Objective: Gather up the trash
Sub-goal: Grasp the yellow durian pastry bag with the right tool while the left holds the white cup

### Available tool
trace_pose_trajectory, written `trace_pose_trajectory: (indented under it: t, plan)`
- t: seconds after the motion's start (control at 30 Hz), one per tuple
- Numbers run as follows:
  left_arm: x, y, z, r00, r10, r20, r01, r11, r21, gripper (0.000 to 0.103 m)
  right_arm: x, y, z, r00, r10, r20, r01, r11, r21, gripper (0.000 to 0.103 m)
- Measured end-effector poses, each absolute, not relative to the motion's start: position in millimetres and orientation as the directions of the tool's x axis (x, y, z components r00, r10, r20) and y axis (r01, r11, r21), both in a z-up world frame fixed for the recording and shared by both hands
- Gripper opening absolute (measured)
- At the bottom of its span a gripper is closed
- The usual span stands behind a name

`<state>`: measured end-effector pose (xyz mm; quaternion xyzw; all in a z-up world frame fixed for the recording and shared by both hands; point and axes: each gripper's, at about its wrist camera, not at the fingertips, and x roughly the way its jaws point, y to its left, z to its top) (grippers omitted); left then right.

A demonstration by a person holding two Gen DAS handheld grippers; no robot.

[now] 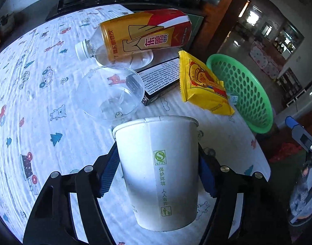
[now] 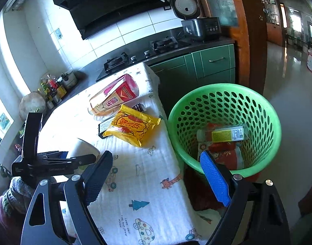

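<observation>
Paper cup [image 1: 158,169], printed tablecloth [image 1: 33,65] (kitchen)

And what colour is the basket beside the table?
Green, with a perforated wall: the basket shows best in the right wrist view.

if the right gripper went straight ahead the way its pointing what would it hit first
Probably the cloth-covered table: the open right gripper points along its edge, beside the green basket. Further on lies the yellow snack packet. Depth is unclear.
</observation>
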<state>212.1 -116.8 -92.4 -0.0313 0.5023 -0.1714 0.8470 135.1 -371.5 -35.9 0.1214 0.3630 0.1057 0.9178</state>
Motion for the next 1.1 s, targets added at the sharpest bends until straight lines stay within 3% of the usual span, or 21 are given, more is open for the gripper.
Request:
trace_pose_trajectory:
  t: [0.57,1.1]
  plan:
    - [184.6,-64.3,-40.8,0.555,-0.319,-0.768,0.233,0.946,-0.224,0.067,174.7,-325.4,-40.5,0.638,0.327,-0.697,-0.306,0.939,0.160,0.090]
    - [184.7,-34.6,-38.7,0.577,-0.312,-0.755,0.188,0.950,-0.250,0.067,251.8,-275.4,-56.4,0.525,0.412,-0.745,-0.586,0.810,0.035,0.093]
